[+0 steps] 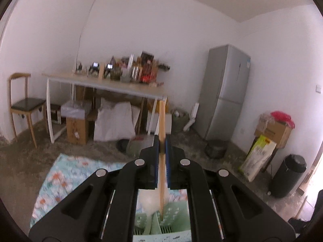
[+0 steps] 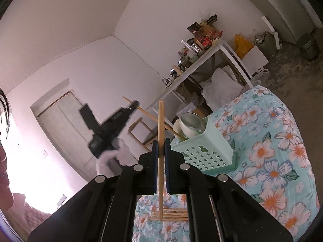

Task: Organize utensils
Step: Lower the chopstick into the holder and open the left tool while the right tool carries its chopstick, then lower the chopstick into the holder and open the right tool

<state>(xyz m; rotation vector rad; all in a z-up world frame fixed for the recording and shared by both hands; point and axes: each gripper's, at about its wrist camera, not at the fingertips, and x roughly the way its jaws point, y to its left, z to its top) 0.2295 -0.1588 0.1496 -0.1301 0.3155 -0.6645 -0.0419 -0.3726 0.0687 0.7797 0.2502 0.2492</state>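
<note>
The left gripper (image 1: 162, 148) is clamped tight, raised nearly level by a white-gloved hand (image 2: 117, 157). The right gripper (image 2: 160, 148) is likewise closed tight, pointing roughly level, rolled sideways.

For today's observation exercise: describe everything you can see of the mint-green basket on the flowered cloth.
The mint-green basket looks like moulded plastic, boxy, with star-shaped and gourd-shaped holes punched in its side walls. It stands on a matching green tray on the flowered cloth. Inside are white bowls, one showing a metallic-looking base. The tip of the chopstick held by the left gripper reaches its rim. In the left wrist view only a blurred part of it shows below the fingers.
</note>
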